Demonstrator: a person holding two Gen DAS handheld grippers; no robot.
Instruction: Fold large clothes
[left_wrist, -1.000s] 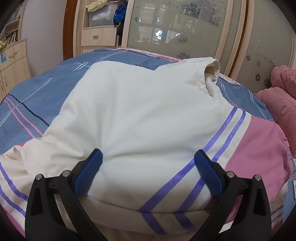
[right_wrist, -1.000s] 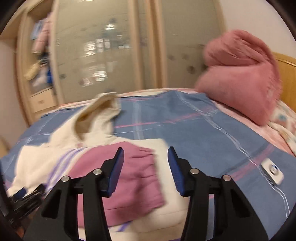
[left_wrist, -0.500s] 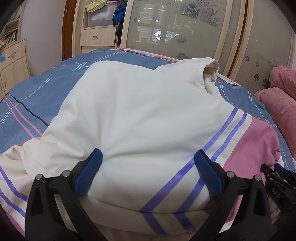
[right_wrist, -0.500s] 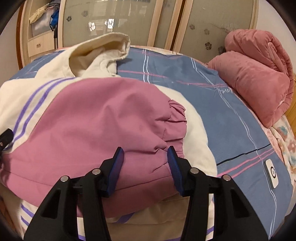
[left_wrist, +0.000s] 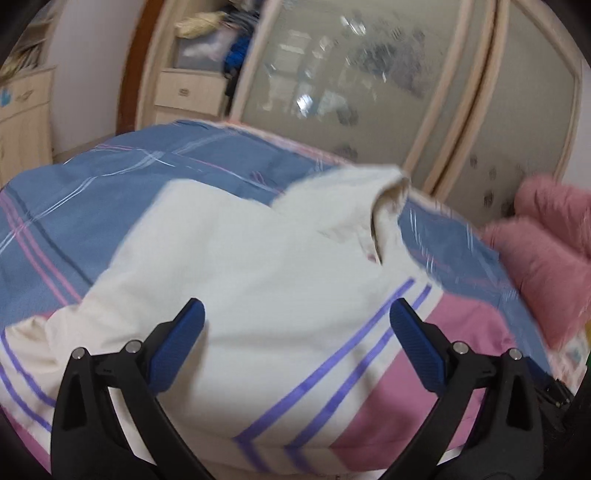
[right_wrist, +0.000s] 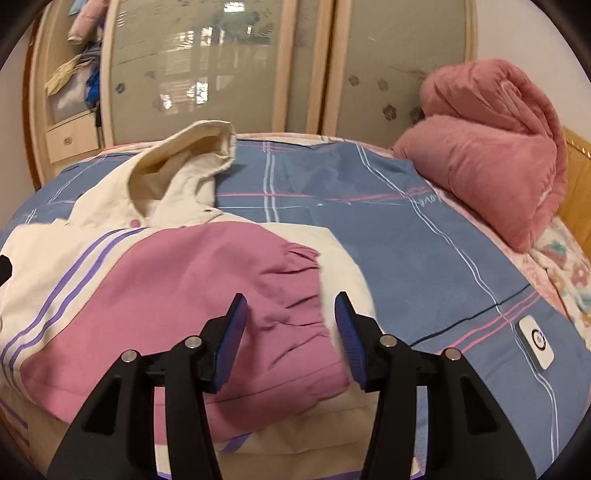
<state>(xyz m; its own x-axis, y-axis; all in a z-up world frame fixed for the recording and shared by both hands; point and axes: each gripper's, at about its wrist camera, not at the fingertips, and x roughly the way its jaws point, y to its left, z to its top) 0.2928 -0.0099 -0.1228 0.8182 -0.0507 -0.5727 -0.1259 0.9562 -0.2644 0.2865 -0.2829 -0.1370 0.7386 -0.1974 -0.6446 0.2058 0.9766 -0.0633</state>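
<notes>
The jacket (right_wrist: 155, 280) lay just ahead of and beneath my jaws, spread on the blue plaid bedspread (right_wrist: 424, 251). It was cream, with a pink sleeve (right_wrist: 192, 302) folded across its front and pairs of purple stripes where cream met pink. Its hood (right_wrist: 184, 166) stood puffed and open at the far end, so the garment's long axis ran away from me, hem nearest, hood pointing toward the wardrobe doors (right_wrist: 207, 66). My right gripper (right_wrist: 291, 325) hung over the gathered pink cuff, jaws partly apart and clamping nothing. My left gripper (left_wrist: 295, 332) hovered above the cream panel, jaws wide apart and empty. A rolled pink blanket (right_wrist: 491, 147) sat beyond, off to the right.
</notes>
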